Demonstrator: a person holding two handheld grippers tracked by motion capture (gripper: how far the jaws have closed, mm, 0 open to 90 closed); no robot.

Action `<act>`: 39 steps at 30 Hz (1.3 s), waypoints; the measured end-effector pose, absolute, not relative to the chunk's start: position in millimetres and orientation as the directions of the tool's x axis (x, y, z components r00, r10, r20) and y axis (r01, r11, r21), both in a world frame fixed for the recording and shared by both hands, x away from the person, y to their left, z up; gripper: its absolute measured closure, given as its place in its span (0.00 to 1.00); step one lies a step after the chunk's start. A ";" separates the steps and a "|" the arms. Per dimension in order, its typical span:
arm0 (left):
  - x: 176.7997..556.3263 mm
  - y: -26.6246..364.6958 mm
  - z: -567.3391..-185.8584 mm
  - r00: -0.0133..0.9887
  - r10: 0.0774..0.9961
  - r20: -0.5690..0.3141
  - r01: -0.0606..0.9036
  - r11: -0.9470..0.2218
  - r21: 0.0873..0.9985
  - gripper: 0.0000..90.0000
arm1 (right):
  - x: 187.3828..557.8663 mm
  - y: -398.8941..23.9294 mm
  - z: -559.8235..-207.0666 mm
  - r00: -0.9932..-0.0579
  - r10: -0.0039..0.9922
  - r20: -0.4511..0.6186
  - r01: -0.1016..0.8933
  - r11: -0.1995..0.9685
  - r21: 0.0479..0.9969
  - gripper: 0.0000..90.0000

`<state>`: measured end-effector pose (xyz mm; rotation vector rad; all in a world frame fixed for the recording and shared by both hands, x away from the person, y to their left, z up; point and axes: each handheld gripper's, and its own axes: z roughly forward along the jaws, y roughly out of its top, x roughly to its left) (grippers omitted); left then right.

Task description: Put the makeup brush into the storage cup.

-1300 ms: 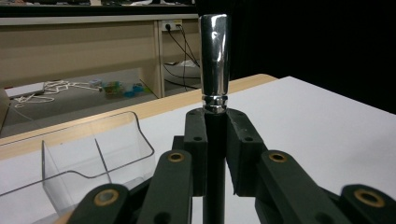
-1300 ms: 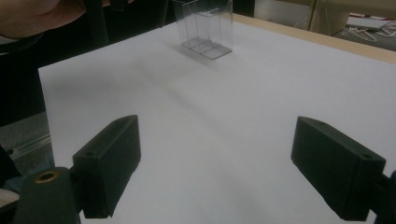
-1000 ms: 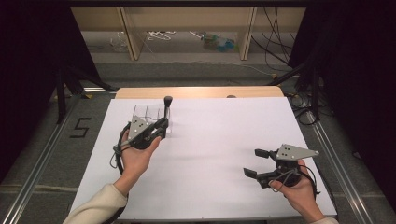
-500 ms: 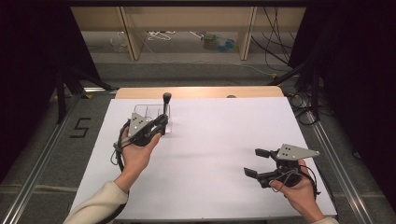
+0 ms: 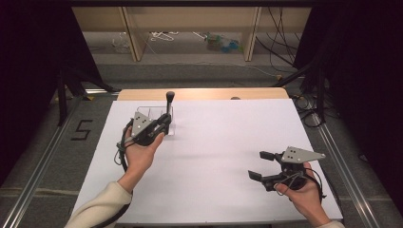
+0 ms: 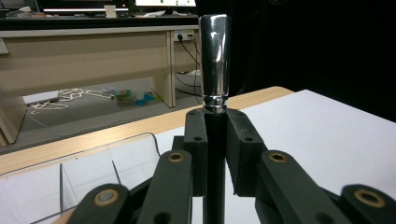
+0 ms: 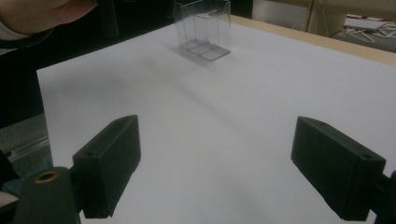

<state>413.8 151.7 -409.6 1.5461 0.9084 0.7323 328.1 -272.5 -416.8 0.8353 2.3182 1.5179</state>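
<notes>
The black rod with a chrome tip [image 6: 214, 70] is held upright, clamped between the pads of the left hand-held gripper [image 5: 164, 121], at the far left of the bench [image 5: 228, 142]. Just beside it, a clear divided organiser [image 7: 204, 29] is seen, its visible compartments bare. The right hand-held gripper [image 5: 260, 165] is held released, jaws wide apart, at the near right.

High view above the table [image 5: 228, 142] facing forward, gripper views low and close, sharing the clear organizer [image 7: 204, 29].
</notes>
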 end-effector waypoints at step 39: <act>428.3 152.1 -406.7 0.481 0.876 -0.028 0.149 -0.050 0.988 0.88 | 329.8 -271.1 -419.3 -0.813 0.571 0.115 0.315 0.264 0.912 0.18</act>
